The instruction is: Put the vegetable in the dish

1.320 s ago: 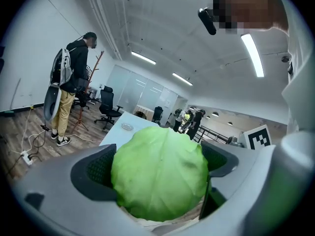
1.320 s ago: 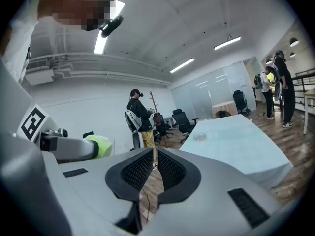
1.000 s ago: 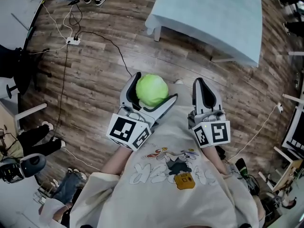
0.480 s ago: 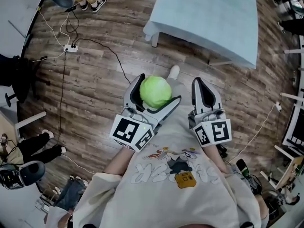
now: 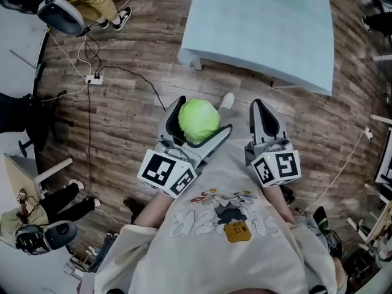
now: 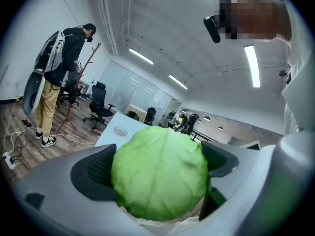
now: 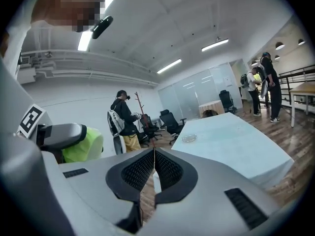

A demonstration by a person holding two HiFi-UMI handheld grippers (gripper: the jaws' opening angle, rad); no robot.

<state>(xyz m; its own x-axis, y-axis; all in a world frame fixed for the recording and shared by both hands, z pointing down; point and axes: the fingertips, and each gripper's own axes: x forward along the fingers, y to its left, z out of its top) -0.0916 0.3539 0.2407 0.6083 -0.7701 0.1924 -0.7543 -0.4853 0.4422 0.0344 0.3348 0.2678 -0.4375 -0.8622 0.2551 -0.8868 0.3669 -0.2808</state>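
- While you walk, the table point(image 5: 269, 29) has slid down from the top of the head view toward the grippers. Its near corner sits closer to them than a second ago.
- Cabbage point(image 5: 198, 119) hasn't shifted in its grip. It's still clamped in the left gripper point(image 5: 203, 113) at centre frame, over the wood floor point(image 5: 122, 115), short of the table.
- Left gripper view: both pads point(image 6: 93, 173) press the cabbage's sides, and the round head bulges out above them. Hold looks firm to me.
- Right gripper point(image 7: 154, 159): jaws pressed together with nothing between them. It's idle at centre right of the head view, beside the left one but not touching it.
- Dish point(image 7: 188, 138) sits on the table, mid-frame in the right gripper view, well apart from the cabbage. In the head view it barely shows at the top edge, so it's on the table's far part.
- Meaning: this is the carry phase. The approach is under way and the drop is not yet begun. You'll likely need to get right up to the table and reach across before you lower the cabbage.
- Counts: one cabbage, one dish, one table, two grippers (one loaded, one empty).
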